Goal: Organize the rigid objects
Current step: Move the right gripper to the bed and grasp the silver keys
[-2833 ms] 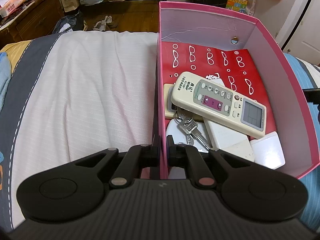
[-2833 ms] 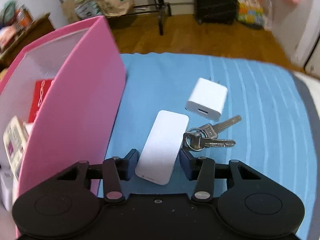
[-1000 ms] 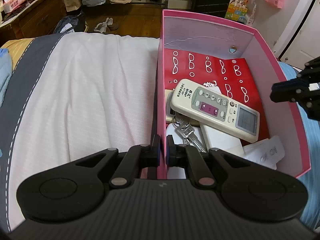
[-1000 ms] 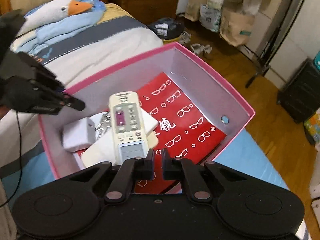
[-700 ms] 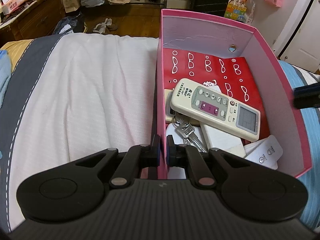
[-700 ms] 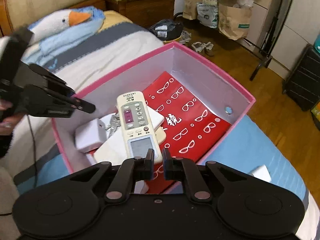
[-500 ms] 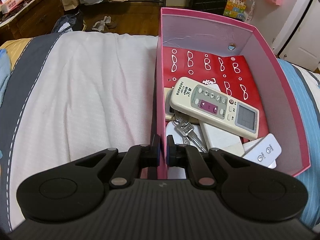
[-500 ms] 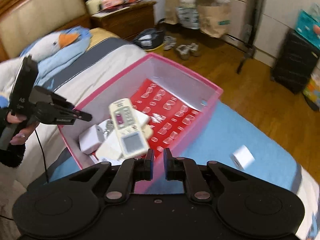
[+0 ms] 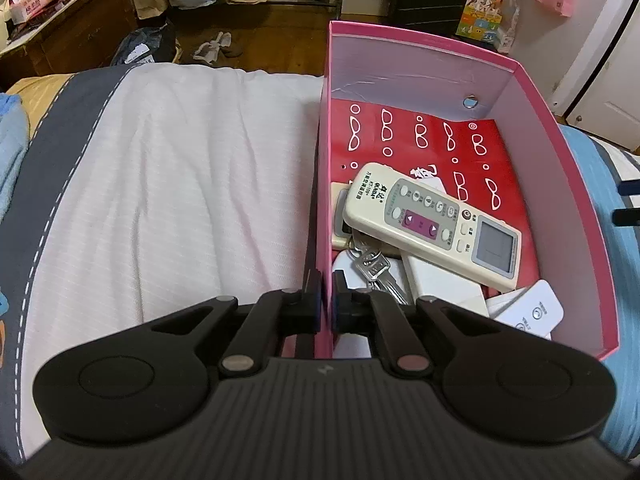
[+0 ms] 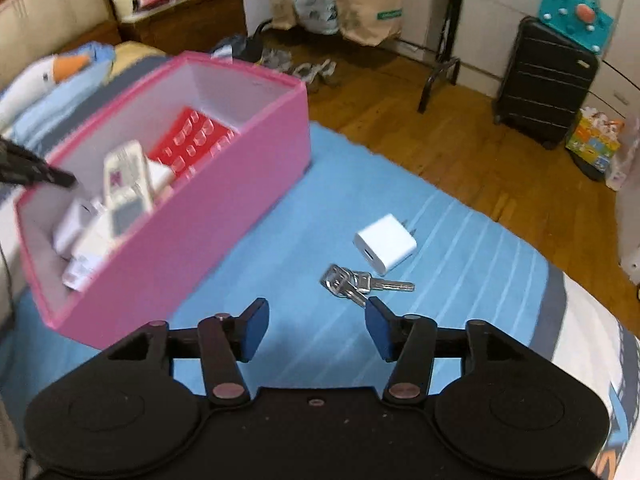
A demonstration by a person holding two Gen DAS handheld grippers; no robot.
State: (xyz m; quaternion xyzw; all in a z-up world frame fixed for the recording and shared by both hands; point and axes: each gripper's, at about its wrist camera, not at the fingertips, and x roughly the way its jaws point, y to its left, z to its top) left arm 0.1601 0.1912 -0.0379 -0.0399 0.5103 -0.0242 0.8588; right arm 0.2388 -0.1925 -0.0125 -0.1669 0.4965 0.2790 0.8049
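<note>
L gripper (image 9: 326, 306) jaws pinch box (image 9: 325, 184) wall; R gripper (image 10: 316, 330) level above bed (image 10: 304, 240), jaws spread, near keys (image 10: 354, 282).

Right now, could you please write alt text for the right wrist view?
The open right gripper hovers over a blue bedspread, aimed toward keys and a white charger lying beside them. To the left sits a pink box holding a remote and other white items, blurred.
</note>
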